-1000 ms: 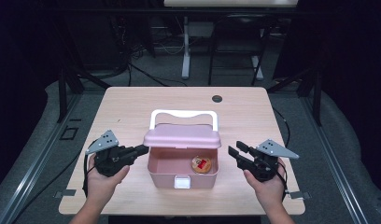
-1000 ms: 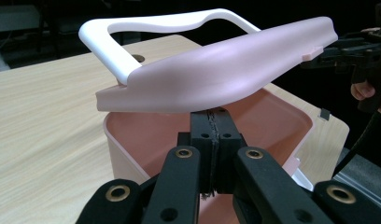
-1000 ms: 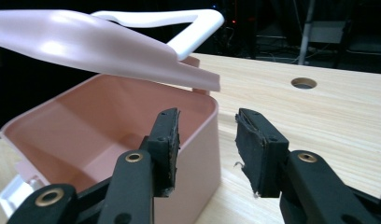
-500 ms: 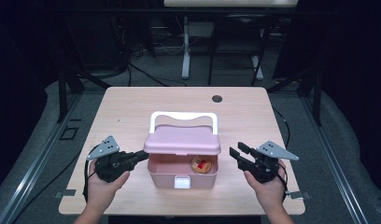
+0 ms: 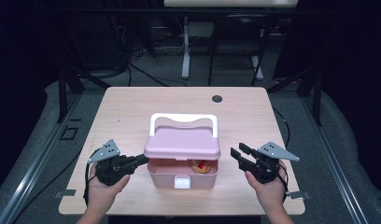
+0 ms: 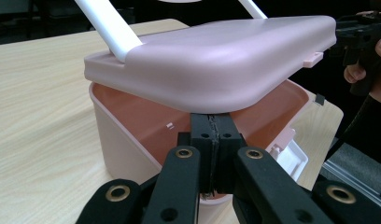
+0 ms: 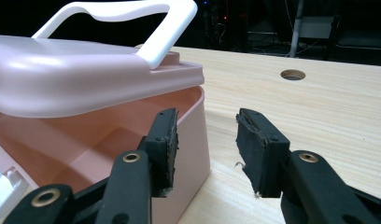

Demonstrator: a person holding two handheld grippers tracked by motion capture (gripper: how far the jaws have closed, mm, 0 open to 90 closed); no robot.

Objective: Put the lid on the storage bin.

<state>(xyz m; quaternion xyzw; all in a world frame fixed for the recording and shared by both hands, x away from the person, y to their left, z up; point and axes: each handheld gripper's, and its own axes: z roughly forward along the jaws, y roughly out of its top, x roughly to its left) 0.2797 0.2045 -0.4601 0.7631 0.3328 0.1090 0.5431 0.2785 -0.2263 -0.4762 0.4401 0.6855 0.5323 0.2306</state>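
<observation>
A pale pink plastic box (image 5: 181,172) with rounded corners sits near the front edge of the light wooden table (image 5: 132,109), about midway between the person's two hands. Its matching pink lid (image 5: 182,143) is part-way up, tilted so that the front gapes and the back stays low, and the white loop handle (image 5: 184,119) on it leans toward the far side of the table. Through the gap at the front a small round orange and red thing (image 5: 201,166) lies on the box floor toward the right; what it is I cannot make out. A white latch (image 5: 181,183) hangs at the middle of the front wall. The left gripper (image 5: 141,160) comes in from the box's left side with its black jaws pressed flat together, nothing between them, and their tips sit right under the lid's raised edge, above the left wall; in the left gripper view (image 6: 212,135) they seem to touch the underside of the lid. The right gripper (image 5: 238,153) hovers just beside the box's right wall, apart from it, jaws parted about halfway and empty (image 7: 205,140). A small dark round hole (image 5: 217,98) marks the table's far right part.
</observation>
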